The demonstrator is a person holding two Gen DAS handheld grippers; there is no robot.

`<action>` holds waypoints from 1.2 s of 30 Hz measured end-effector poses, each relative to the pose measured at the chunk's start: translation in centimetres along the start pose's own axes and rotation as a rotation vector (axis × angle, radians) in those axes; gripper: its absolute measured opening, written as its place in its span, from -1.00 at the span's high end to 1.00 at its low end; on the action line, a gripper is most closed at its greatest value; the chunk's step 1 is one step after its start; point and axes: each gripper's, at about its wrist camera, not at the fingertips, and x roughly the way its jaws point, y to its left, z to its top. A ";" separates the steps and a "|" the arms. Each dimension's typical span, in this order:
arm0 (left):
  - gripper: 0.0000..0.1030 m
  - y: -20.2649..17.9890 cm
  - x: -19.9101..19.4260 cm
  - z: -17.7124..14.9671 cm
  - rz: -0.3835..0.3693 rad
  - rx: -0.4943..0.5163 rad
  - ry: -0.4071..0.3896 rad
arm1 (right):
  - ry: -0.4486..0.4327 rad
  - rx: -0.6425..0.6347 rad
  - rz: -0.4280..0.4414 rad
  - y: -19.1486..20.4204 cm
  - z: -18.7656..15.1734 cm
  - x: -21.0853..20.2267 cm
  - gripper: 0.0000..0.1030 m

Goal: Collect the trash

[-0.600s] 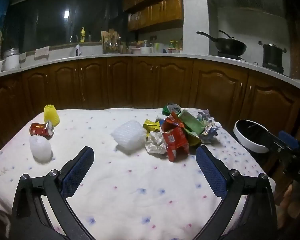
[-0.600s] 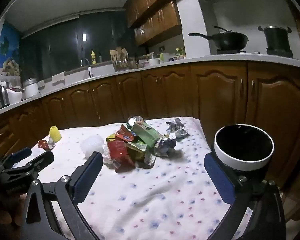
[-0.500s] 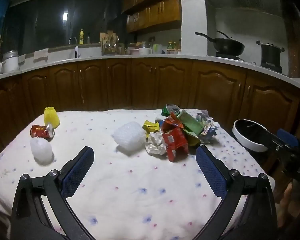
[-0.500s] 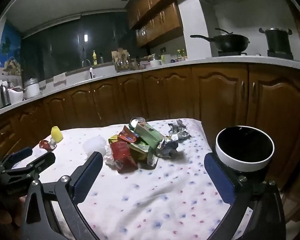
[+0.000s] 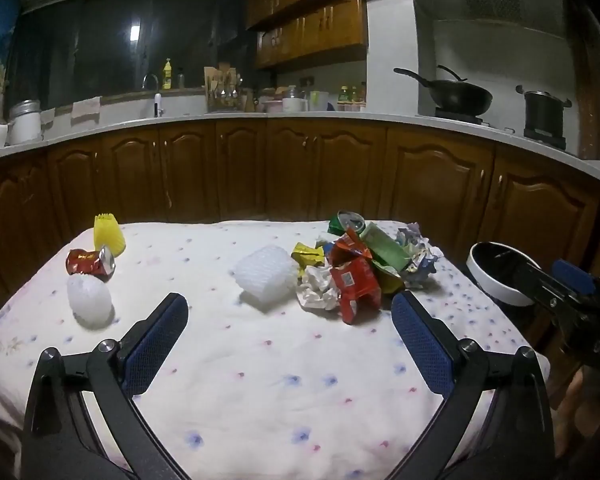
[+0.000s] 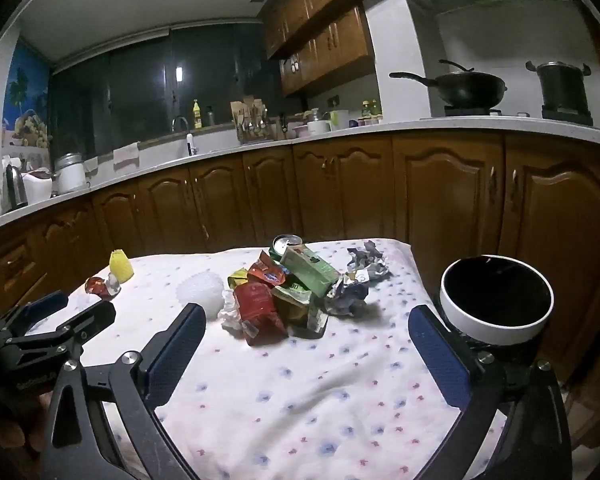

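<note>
A heap of trash lies right of the table's middle: a red wrapper (image 5: 354, 282) (image 6: 258, 306), a green carton (image 5: 384, 246) (image 6: 310, 270), a green can (image 5: 348, 222) (image 6: 286, 242), crumpled white paper (image 5: 316, 290) and foil (image 5: 418, 256) (image 6: 358, 280). A white foam net (image 5: 266, 274) (image 6: 200, 292) sits beside it. At the left lie a second foam net (image 5: 89, 300), a crushed red can (image 5: 88, 261) (image 6: 100, 284) and a yellow net (image 5: 109, 230) (image 6: 121, 265). My left gripper (image 5: 290, 312) and right gripper (image 6: 308, 320) hover open and empty short of the heap.
A round bin (image 5: 496, 272) (image 6: 496, 300), white outside and black inside, stands off the table's right edge. The table wears a white spotted cloth (image 5: 260, 360) (image 6: 300, 392). Brown kitchen cabinets (image 5: 300, 168) run behind it. Each gripper shows at the edge of the other's view.
Both views have tilted up a little, so the table and trash sit slightly lower in the frames. Nothing on the table has moved; both grippers stay open.
</note>
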 end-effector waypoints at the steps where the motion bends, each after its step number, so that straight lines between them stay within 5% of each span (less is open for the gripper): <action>1: -1.00 0.0 -0.1 0.0 0.000 -0.001 0.000 | 0.001 0.000 0.002 0.1 0.0 -0.1 -0.98; 36: -1.00 0.1 0.5 -0.1 0.000 -0.010 0.010 | 0.004 0.009 0.022 0.6 -0.3 0.0 -0.98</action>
